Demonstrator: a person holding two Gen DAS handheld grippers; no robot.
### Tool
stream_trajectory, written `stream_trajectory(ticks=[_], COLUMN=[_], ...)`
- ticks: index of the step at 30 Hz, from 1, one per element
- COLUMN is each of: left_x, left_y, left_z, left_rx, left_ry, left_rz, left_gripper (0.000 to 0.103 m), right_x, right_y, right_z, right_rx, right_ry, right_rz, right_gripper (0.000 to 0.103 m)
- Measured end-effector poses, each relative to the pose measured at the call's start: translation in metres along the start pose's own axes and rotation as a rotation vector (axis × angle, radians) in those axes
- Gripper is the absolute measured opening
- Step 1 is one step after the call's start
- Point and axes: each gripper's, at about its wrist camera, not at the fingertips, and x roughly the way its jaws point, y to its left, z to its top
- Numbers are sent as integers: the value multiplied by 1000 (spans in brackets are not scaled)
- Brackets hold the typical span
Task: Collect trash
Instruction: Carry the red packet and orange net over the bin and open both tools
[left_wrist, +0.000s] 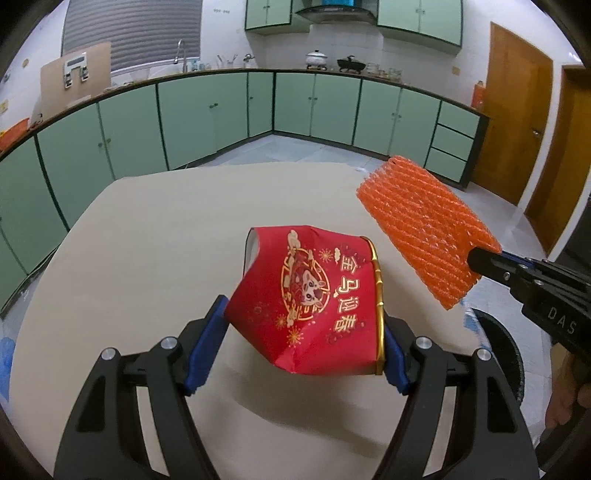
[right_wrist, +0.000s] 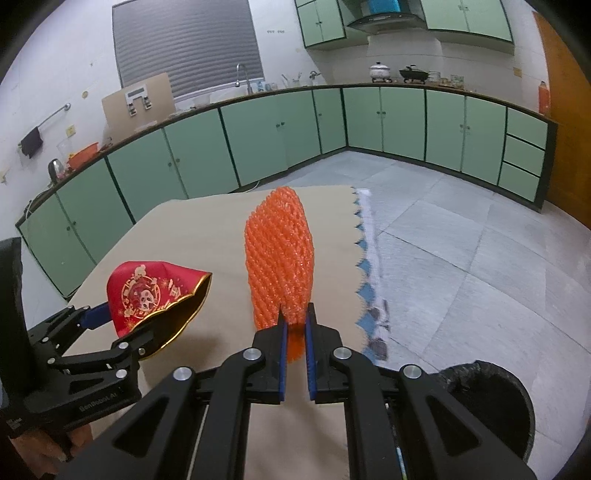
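My left gripper (left_wrist: 306, 332) is shut on a crushed red paper cup (left_wrist: 314, 295) with gold print and a gold rim, held above the beige table (left_wrist: 147, 229). The cup also shows in the right wrist view (right_wrist: 155, 295), with the left gripper (right_wrist: 110, 332) at lower left. My right gripper (right_wrist: 295, 321) is shut on an orange foam net sleeve (right_wrist: 280, 254), held upright above the table's right part. In the left wrist view the sleeve (left_wrist: 424, 229) hangs at the right, pinched by the right gripper (left_wrist: 476, 262).
A black trash bin (right_wrist: 487, 402) stands on the floor by the table's right edge, also in the left wrist view (left_wrist: 498, 354). The beige cover's jagged edge (right_wrist: 360, 258) runs along the right. Green kitchen cabinets (right_wrist: 258, 140) line the far walls; wooden doors (left_wrist: 517, 122) at right.
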Motion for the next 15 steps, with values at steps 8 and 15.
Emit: stream_trajectory(ticks=[8, 15], left_x=[-4, -10], left_y=[-35, -71], left_z=[-2, -4], left_rx=[49, 90], left_ry=[-13, -30], left_rz=[-48, -95], left_gripper=[71, 71], right_x=[-31, -59], right_y=[-30, -51], right_z=[-9, -21], right_rx=[40, 74], right_ry=[-28, -49], right_rz=[-56, -108], right_gripper=[8, 8])
